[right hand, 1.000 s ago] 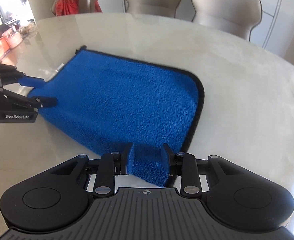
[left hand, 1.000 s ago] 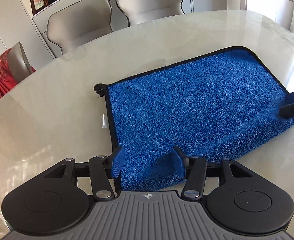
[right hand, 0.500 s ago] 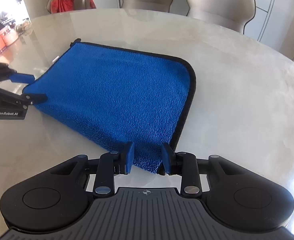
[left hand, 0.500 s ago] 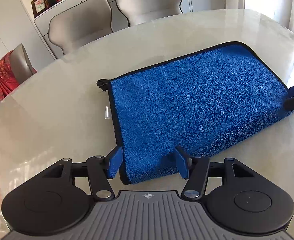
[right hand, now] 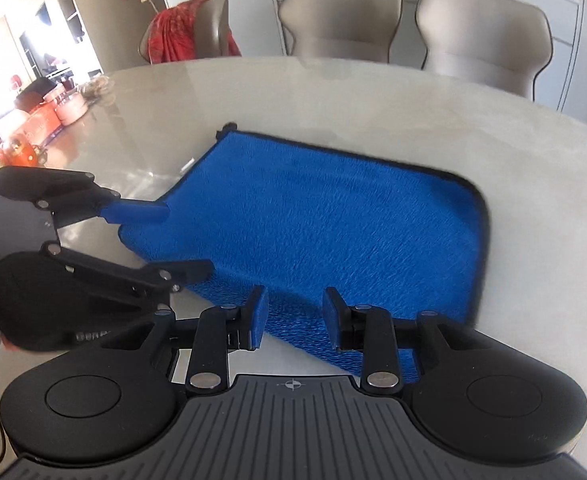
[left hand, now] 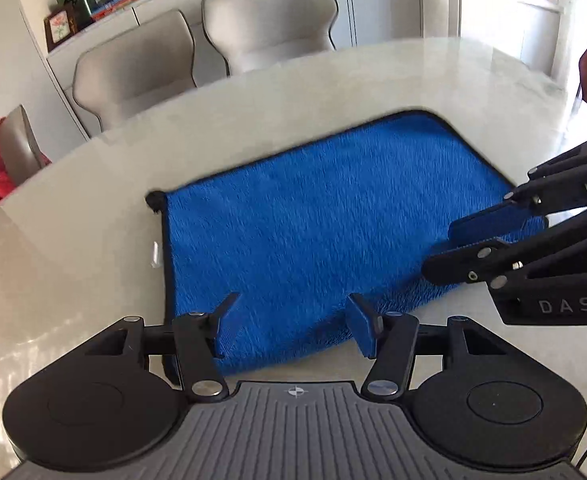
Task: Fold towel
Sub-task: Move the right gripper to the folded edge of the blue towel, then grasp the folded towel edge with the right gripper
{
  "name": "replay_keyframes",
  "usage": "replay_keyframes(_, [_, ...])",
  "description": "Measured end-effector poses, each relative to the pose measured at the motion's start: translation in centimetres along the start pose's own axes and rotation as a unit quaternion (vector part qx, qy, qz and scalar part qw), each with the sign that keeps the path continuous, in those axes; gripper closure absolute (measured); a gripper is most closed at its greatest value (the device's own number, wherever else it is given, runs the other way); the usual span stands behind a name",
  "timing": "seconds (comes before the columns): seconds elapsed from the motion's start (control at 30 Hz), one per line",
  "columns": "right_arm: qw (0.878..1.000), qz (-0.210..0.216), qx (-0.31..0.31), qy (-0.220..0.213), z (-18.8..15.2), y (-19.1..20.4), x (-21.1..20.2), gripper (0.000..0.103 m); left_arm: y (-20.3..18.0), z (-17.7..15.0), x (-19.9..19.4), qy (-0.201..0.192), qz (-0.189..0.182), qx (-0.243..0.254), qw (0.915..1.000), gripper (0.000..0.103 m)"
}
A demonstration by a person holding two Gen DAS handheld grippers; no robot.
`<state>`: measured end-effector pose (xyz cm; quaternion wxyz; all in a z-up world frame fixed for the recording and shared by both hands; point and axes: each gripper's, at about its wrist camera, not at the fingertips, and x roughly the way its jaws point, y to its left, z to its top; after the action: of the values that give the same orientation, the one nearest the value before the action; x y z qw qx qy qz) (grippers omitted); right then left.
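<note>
Finishing the first fold: the towel (left hand: 317,216) lies doubled on the table (left hand: 73,248), both grippers (left hand: 289,320) (right hand: 293,316) released over its near edge; next, regrip for another fold.

Both tools are matte black, the left gripper (left hand: 293,326) and right gripper (right hand: 295,320) each showing ribbed grey housing, two round discs, silver screws, blue pads on the fingers (right hand: 258,320) and white lettering on the side.

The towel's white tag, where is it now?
In the left wrist view the white tag lies on the table, just outside the blue towel's left edge, below its black loop corner.
</note>
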<state>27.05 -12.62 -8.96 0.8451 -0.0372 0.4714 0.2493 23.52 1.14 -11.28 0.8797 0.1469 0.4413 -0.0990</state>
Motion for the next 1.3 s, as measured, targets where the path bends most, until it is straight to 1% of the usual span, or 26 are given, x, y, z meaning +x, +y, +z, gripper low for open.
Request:
replay_keyframes(0.03, [1.000, -0.003, -0.002, 0.011, -0.2, -0.1, 0.3, 0.072, 0.1, -0.2, -0.1, 0.002, -0.003, -0.003, 1.0000, 0.042])
replay_keyframes(0.17, [0.999, -0.017, -0.029, 0.017, -1.0, -0.2, -0.4, 0.072, 0.8, -0.5, -0.2, 0.006, -0.008, -0.012, 0.9999, 0.042])
replay_keyframes(0.2, [0.999, -0.021, -0.034, 0.019, -1.1, -0.3, -0.6, 0.072, 0.7, -0.4, -0.6, -0.005, -0.006, -0.011, 0.9999, 0.042])
replay_keyframes(0.3, [1.000, -0.017, -0.021, 0.016, -0.9, -0.8, -1.3, 0.072, 0.4, -0.1, -1.4, -0.029, -0.004, -0.001, 0.9996, 0.042])
replay_keyframes(0.33, [1.000, -0.017, -0.017, 0.008, -0.7, -0.8, -1.7, 0.072, 0.2, 0.0, -1.6, -0.035, -0.004, 0.003, 0.9994, 0.042])
replay_keyframes(0.37, [1.000, -0.018, -0.014, 0.001, -0.6, -0.8, -1.9, 0.072, 0.1, 0.1, -1.4, -0.030, -0.003, 0.008, 0.9995, 0.042])
replay_keyframes(0.47, [0.999, -0.039, -0.020, 0.024, -0.8, -1.2, -1.3, 0.072, -0.1, -0.4, 0.0, 0.003, 0.010, 0.019, 0.9998, 0.040])
replay_keyframes(0.57, [0.998, -0.046, -0.020, 0.030, -1.2, -1.6, -1.1, 0.072, 0.6, -1.0, -0.2, 0.006, 0.004, 0.004, 1.0000, 0.040])
replay_keyframes(0.63, [0.999, -0.043, 0.004, 0.028, -1.3, -2.2, -1.9, 0.071, 1.0, -1.3, -0.8, -0.004, 0.005, 0.000, 1.0000, 0.040])
replay_keyframes(0.67, [0.999, -0.045, 0.013, 0.024, -1.3, -2.5, -2.2, 0.068, 1.2, -1.4, -1.0, -0.009, 0.007, 0.000, 0.9999, 0.040])
replay_keyframes(0.7, [0.998, -0.049, 0.023, 0.015, -1.2, -2.8, -2.7, 0.061, 1.4, -1.4, -1.3, -0.015, 0.008, -0.001, 0.9999, 0.040])
replay_keyframes(0.73, [0.998, -0.053, 0.034, 0.007, -1.2, -3.2, -3.2, 0.057, 1.5, -1.5, -1.3, -0.017, 0.009, -0.003, 0.9998, 0.040])
replay_keyframes(0.77, [0.997, -0.060, 0.054, -0.006, -1.1, -3.9, -3.8, 0.048, 1.7, -1.5, -1.3, -0.015, 0.011, -0.005, 0.9998, 0.040])
replay_keyframes(0.8, [0.994, -0.063, 0.090, -0.020, -1.2, -5.0, -4.4, 0.042, 1.8, -1.5, -1.2, -0.014, 0.013, -0.007, 0.9998, 0.040])
replay_keyframes(0.83, [0.992, -0.058, 0.109, -0.025, -1.5, -5.7, -4.6, 0.042, 1.9, -1.5, -0.9, -0.010, 0.016, -0.009, 0.9998, 0.040])
replay_keyframes(0.87, [0.985, -0.042, 0.164, -0.036, -1.8, -7.4, -4.8, 0.042, 2.0, -1.5, -0.7, -0.007, 0.016, -0.009, 0.9998, 0.040])
replay_keyframes(0.93, [0.974, -0.019, 0.223, -0.041, -2.5, -9.1, -4.7, 0.042, 2.0, -1.6, -0.5, -0.002, 0.017, -0.008, 0.9998, 0.040])
replay_keyframes(0.97, [0.963, -0.001, 0.267, -0.044, -3.1, -10.3, -4.5, 0.042, 2.0, -1.6, -0.4, -0.001, 0.017, -0.006, 0.9998, 0.040])
replay_keyframes(1.0, [0.948, 0.025, 0.313, -0.047, -3.8, -11.5, -4.2, 0.042, 1.9, -1.6, -0.3, 0.000, 0.018, -0.004, 0.9998, 0.040])
replay_keyframes(1.03, [0.940, 0.040, 0.336, -0.049, -4.3, -12.1, -4.0, 0.042, 1.8, -1.6, -0.3, 0.001, 0.018, -0.002, 0.9998, 0.040])
replay_keyframes(1.07, [0.926, 0.061, 0.370, -0.053, -5.1, -12.9, -3.9, 0.042, 1.8, -1.6, -0.2, 0.002, 0.018, 0.000, 0.9998, 0.040])
replay_keyframes(1.1, [0.921, 0.067, 0.380, -0.054, -5.4, -13.2, -3.8, 0.043, 1.8, -1.6, -0.2, 0.003, 0.018, 0.001, 0.9998, 0.040])
replay_keyframes(1.17, [0.906, 0.087, 0.412, -0.048, -6.2, -13.7, -3.5, 0.043, 1.7, -1.6, -0.2, 0.003, 0.018, 0.003, 0.9998, 0.040])
replay_keyframes(1.2, [0.898, 0.097, 0.426, -0.046, -6.6, -13.9, -3.3, 0.046, 1.8, -1.6, 0.0, 0.004, 0.017, 0.003, 0.9998, 0.040])
replay_keyframes(1.23, [0.896, 0.100, 0.431, -0.044, -6.7, -14.0, -3.2, 0.048, 1.8, -1.7, 0.0, 0.004, 0.016, 0.002, 0.9999, 0.040])
replay_keyframes(1.3, [0.882, 0.120, 0.454, -0.039, -7.6, -14.3, -2.8, 0.050, 1.9, -1.7, 0.1, 0.003, 0.016, 0.000, 0.9999, 0.039])
